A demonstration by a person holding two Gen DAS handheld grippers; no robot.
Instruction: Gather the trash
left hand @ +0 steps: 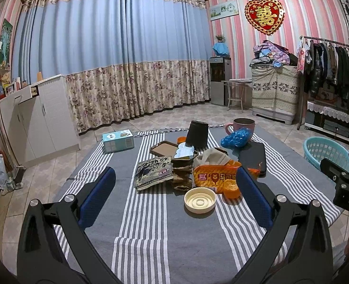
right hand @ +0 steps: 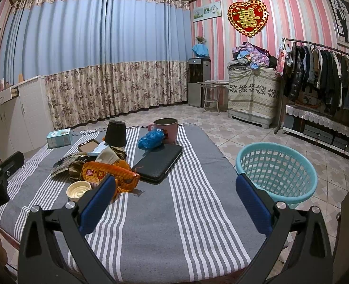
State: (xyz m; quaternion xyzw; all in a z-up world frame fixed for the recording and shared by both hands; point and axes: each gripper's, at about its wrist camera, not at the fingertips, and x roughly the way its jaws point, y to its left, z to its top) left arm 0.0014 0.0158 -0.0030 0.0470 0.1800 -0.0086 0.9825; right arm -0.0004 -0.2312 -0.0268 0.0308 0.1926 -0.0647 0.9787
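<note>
A heap of trash lies mid-table: an orange snack wrapper, a dark crumpled snack bag, brown crumpled paper, a cream round lid and a blue plastic bag. My left gripper is open, hovering just before the heap with the lid between its fingers' lines. My right gripper is open over bare cloth, right of the heap. A teal basket stands on the floor off the table's right edge.
The striped grey tablecloth also holds a black cup upside down, a pink mug, a black flat case, a tissue box and a brown tray. White cabinets stand left, a clothes rack right.
</note>
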